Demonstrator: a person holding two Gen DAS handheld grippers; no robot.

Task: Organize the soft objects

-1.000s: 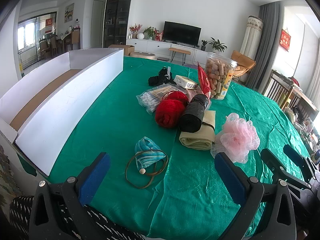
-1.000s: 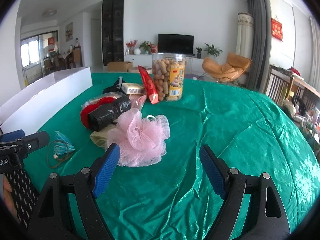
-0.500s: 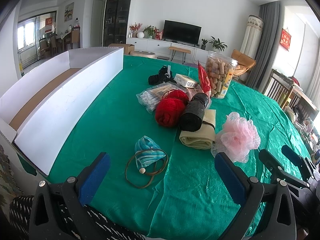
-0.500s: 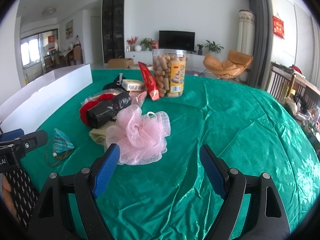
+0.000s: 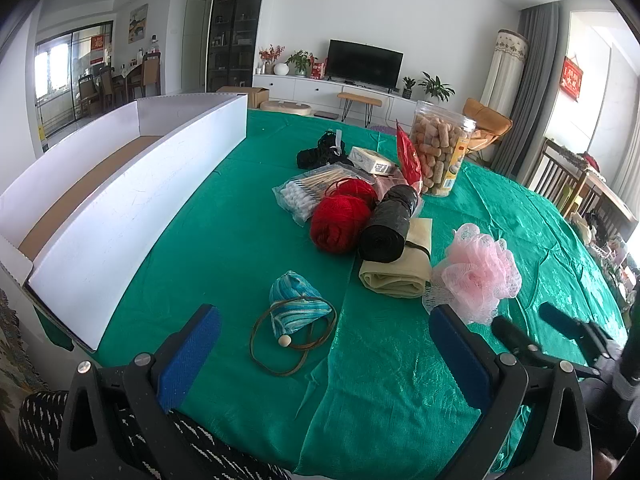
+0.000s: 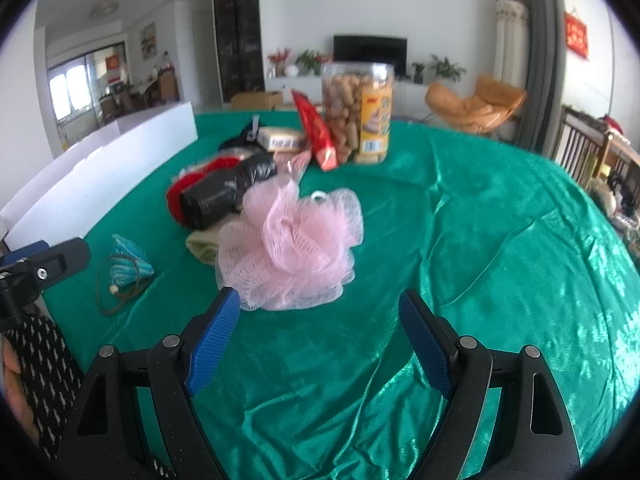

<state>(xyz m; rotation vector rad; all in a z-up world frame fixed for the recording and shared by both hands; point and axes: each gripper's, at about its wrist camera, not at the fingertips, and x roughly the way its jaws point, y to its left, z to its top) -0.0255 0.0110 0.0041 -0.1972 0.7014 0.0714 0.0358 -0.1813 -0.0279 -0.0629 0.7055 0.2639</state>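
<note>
A pink mesh bath pouf lies on the green tablecloth just ahead of my open, empty right gripper; it also shows in the left wrist view. Behind it lie a beige folded cloth, a black bag roll and red yarn. A blue striped pouch with a brown cord lies just ahead of my open, empty left gripper. A long white cardboard box stands at the left.
Further back are a bag of cotton swabs, a small white box, a red snack packet, a jar of biscuits and a black bundle. The table edge runs close to both grippers.
My right gripper has moved forward toward the pink pouf, which now looks larger and closer. The left gripper has barely moved.
</note>
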